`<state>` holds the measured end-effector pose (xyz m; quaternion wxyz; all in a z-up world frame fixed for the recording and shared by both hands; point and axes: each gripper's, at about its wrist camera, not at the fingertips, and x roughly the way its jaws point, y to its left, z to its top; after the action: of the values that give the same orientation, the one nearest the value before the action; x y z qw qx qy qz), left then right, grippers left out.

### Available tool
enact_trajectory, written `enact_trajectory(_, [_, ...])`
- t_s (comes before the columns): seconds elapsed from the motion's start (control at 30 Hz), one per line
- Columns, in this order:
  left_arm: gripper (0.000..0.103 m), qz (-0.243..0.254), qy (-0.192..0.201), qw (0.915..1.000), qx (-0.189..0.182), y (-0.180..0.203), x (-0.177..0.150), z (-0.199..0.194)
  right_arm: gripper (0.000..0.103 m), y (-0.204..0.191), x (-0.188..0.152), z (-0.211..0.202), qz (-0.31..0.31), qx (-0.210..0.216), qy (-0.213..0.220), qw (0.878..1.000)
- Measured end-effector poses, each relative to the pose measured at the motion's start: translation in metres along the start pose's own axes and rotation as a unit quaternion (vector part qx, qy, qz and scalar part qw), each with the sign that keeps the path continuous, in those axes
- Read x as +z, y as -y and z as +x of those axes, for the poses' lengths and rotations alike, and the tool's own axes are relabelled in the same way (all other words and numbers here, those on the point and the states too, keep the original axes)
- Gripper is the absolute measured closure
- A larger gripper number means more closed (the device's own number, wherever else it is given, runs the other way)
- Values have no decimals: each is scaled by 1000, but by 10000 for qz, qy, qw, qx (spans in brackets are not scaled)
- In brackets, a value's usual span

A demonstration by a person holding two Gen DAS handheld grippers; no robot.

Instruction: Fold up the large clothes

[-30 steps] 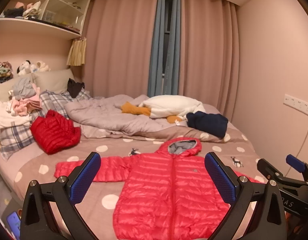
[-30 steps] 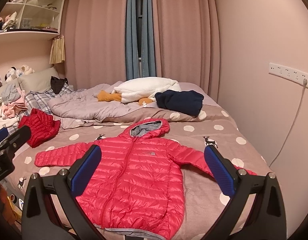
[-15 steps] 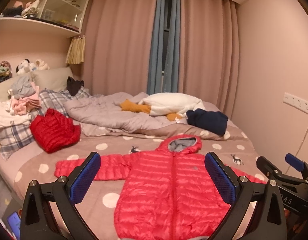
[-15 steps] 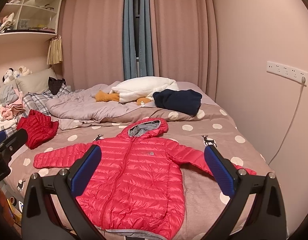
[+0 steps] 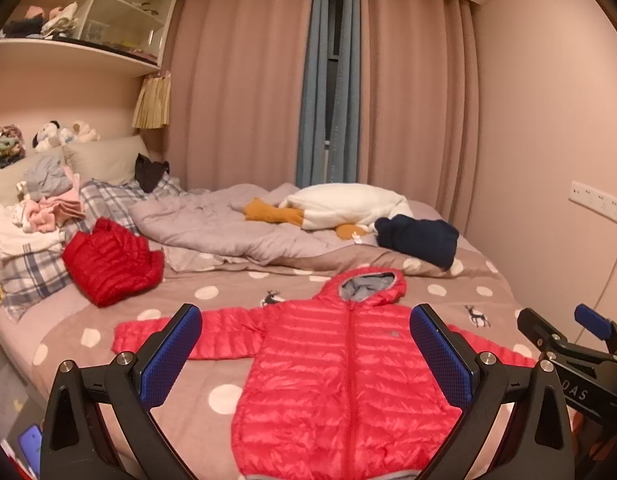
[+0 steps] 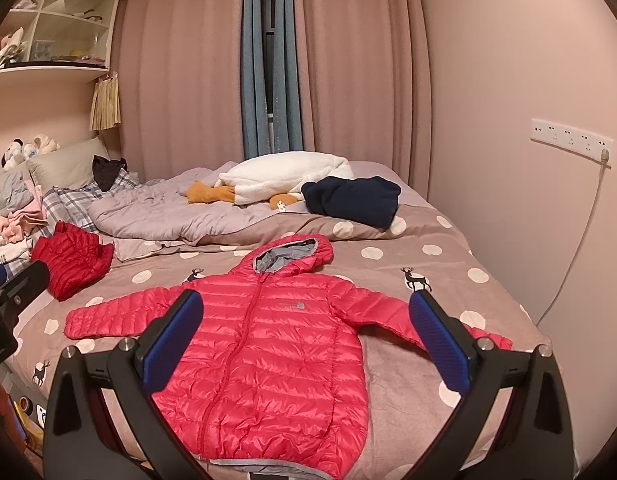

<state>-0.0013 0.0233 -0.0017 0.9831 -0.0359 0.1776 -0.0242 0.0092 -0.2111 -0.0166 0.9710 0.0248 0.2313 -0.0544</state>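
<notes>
1. The pink-red puffer jacket point(image 6: 268, 344) lay spread flat, front up and zipped, on the near part of the bed point(image 6: 436, 280), both sleeves stretched out sideways and the hem at the near edge.
2. Against the frames from a second and half a second before, almost nothing had changed: the jacket kept its outline and the views had only drifted a little. I judged that no fold had begun and both tools were only being lined up.
3. The jacket's long axis ran near to far, hem nearest and the grey-lined hood point(image 6: 292, 254) pointing far toward the rumpled duvet point(image 6: 160, 216); in the right wrist view it leaned slightly to the right as it went away. The sleeve line crossed it left to right.
4. The left gripper point(image 5: 308, 356) hovered above the jacket's near half with its blue pads spread wide and nothing between them.
5. The right gripper point(image 6: 308, 344) hung likewise, wide apart and empty, framing the chest and the right sleeve point(image 6: 392, 316).
6. Farther out, a crumpled darker red jacket point(image 5: 108, 266) sat at the left, well apart; a navy garment point(image 5: 418, 236) and a white plush toy point(image 5: 344, 206) lay at the far side.
7. A first fold would probably bring a sleeve across the chest.
</notes>
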Motion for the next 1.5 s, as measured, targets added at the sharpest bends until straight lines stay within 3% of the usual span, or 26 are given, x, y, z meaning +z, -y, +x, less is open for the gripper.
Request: enact_trajectory(1.5, [0,-107,95,9998,126,-8,9,-7,0,3,2,-6,63,-2,36,10000])
